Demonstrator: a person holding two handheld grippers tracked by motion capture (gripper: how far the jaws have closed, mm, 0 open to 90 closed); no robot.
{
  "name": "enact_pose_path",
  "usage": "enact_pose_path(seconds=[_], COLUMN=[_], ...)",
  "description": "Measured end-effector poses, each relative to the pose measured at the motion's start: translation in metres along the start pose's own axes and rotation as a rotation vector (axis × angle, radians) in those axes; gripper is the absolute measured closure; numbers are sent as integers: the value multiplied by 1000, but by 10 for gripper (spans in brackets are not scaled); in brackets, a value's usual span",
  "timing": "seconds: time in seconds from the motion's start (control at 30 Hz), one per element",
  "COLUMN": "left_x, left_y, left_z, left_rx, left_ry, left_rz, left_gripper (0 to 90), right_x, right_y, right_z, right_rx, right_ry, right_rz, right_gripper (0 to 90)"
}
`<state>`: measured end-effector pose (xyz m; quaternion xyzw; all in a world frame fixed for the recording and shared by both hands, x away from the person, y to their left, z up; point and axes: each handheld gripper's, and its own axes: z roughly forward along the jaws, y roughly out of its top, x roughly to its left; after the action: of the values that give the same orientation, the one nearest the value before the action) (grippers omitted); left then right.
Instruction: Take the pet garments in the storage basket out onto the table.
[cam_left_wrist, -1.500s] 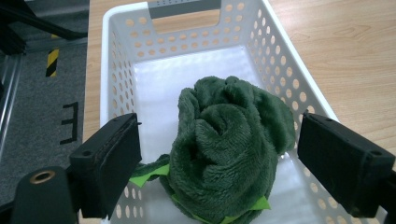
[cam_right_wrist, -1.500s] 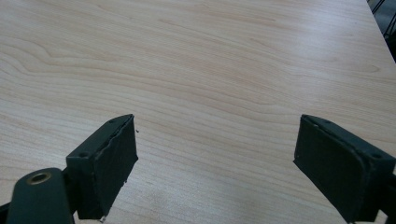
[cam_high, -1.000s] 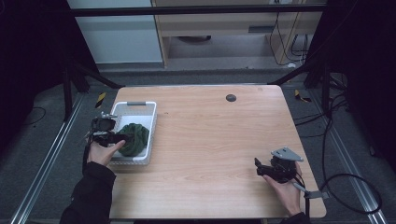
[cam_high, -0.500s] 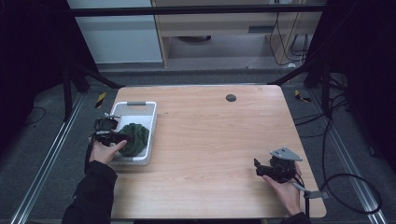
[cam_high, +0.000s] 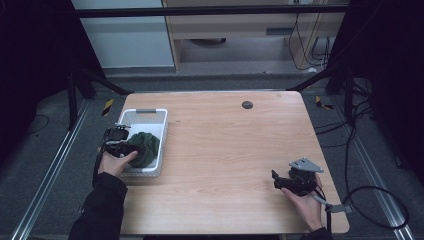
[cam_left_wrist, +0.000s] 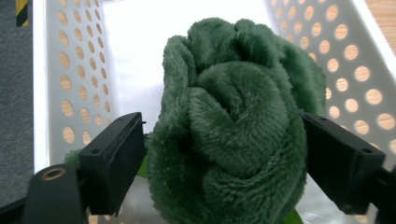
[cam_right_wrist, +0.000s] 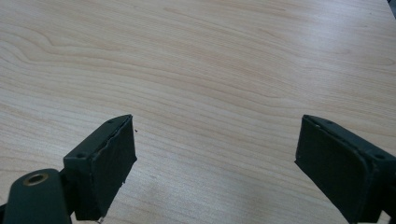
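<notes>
My left gripper (cam_left_wrist: 219, 154) squeezing the fuzzy green cloth (cam_left_wrist: 233, 121) inside the white basket (cam_high: 131, 120) at the wooden table's (cam_high: 225, 150) left edge, my right gripper (cam_right_wrist: 215, 163) wide open, holding nothing, near the right front corner, grey floor (cam_high: 45, 150) around

The person wears a black long sleeve (cam_high: 102, 205) on the left arm. The left claw (cam_left_wrist: 219, 154) has two matte black, blocky rectangular jaws with small screw holes and a brass-coloured rivet at the base. The right claw (cam_high: 275, 179) is black too, topped by a grey three-cornered plate (cam_high: 305, 164), with a black cable (cam_high: 372, 212) trailing from a grey connector.
</notes>
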<state>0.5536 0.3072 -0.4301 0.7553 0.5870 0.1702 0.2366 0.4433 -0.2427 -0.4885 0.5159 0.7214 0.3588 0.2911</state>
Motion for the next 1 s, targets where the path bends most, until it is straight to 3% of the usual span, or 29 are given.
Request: enact_pose_path(seconds=[0.4, 0.43, 0.63, 1.0], left_x=[1, 0, -1, -4], left_y=[0, 1, 0, 0], left_z=[3, 3, 3, -8], left_rx=[31, 28, 41, 6], left_ry=[-13, -8, -6, 1], left_rz=[-3, 3, 3, 9], left_gripper=[313, 369, 512, 631], right_x=[0, 0, 0, -1], right_y=[0, 0, 0, 0], right_z=[0, 0, 0, 0], right_rx=[0, 1, 1, 3], right_ry=[5, 6, 7, 2], right_rz=[3, 6, 7, 7], right_gripper=[119, 118, 117, 115])
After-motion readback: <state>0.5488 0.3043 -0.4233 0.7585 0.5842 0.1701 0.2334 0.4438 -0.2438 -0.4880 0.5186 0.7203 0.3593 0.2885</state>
